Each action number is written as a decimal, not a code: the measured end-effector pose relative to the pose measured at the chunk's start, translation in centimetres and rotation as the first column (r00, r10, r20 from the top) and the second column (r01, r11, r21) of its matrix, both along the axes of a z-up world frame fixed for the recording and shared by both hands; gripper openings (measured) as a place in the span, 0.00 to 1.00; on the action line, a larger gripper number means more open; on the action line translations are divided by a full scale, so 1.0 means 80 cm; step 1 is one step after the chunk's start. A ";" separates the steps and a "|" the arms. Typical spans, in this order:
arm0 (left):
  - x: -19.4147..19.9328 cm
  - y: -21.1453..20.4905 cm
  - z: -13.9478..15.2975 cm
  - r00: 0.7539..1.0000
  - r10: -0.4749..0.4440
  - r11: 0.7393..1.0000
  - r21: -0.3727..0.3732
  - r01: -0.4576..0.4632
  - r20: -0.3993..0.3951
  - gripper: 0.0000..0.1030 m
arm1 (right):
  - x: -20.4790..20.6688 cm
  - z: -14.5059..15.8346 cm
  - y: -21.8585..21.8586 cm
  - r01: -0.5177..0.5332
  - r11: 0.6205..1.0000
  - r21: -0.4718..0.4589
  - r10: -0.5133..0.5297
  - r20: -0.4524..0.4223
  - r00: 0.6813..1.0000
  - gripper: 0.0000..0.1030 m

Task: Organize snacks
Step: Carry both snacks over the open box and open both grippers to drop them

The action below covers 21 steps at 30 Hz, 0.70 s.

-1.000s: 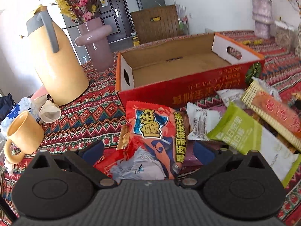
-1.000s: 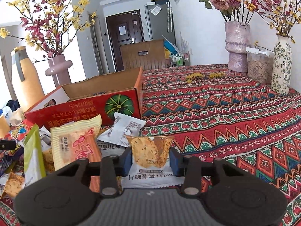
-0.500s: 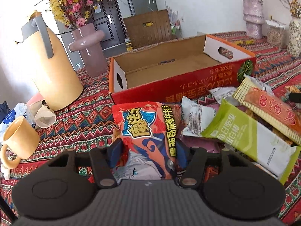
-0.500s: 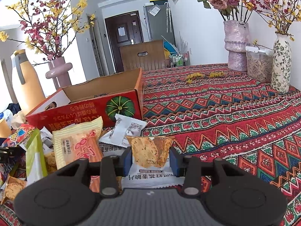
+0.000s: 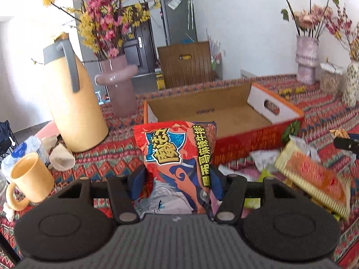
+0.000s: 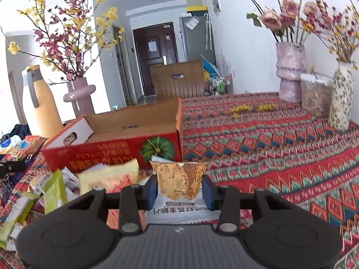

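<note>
My left gripper (image 5: 177, 185) is shut on a red and orange snack bag (image 5: 177, 154), which hangs lifted above the patterned tablecloth. Behind it stands the open red cardboard box (image 5: 246, 141), its brown floor bare. My right gripper (image 6: 179, 189) is shut on a small cracker packet (image 6: 179, 181) with a white lower half, held just in front of the same red box (image 6: 107, 154). Loose snacks lie between the grippers: a yellow and orange biscuit pack (image 5: 314, 179), a green bar wrapper (image 6: 55, 190) and a white sachet (image 5: 264, 159).
A tall yellow jug (image 5: 74, 109) and a pink vase (image 5: 119, 85) stand left of the box. A yellow mug (image 5: 29, 179) and a crumpled paper cup (image 5: 61, 159) sit at the near left. Vases (image 6: 290, 71) and a jar (image 6: 316, 94) line the far right.
The left jaws closed on the red snack bag and lifted it off the pile, so it now stands upright before the box. The right gripper kept its packet and stayed nearly still.
</note>
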<state>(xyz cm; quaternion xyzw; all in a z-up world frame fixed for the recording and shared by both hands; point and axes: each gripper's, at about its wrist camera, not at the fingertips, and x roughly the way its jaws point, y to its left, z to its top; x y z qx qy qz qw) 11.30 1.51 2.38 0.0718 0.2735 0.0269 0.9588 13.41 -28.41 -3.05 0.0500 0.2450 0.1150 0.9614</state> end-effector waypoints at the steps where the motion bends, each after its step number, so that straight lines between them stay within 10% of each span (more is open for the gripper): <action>1: 0.003 0.000 0.005 1.000 0.003 1.000 -0.005 -0.003 0.010 0.57 | 0.002 0.004 0.003 -0.006 1.000 -0.006 0.006 0.009 1.000 0.39; 21: 0.117 0.011 0.047 0.992 0.067 0.989 -0.141 -0.051 0.110 0.58 | 0.128 0.076 0.079 -0.083 0.994 -0.073 0.089 0.094 0.992 0.39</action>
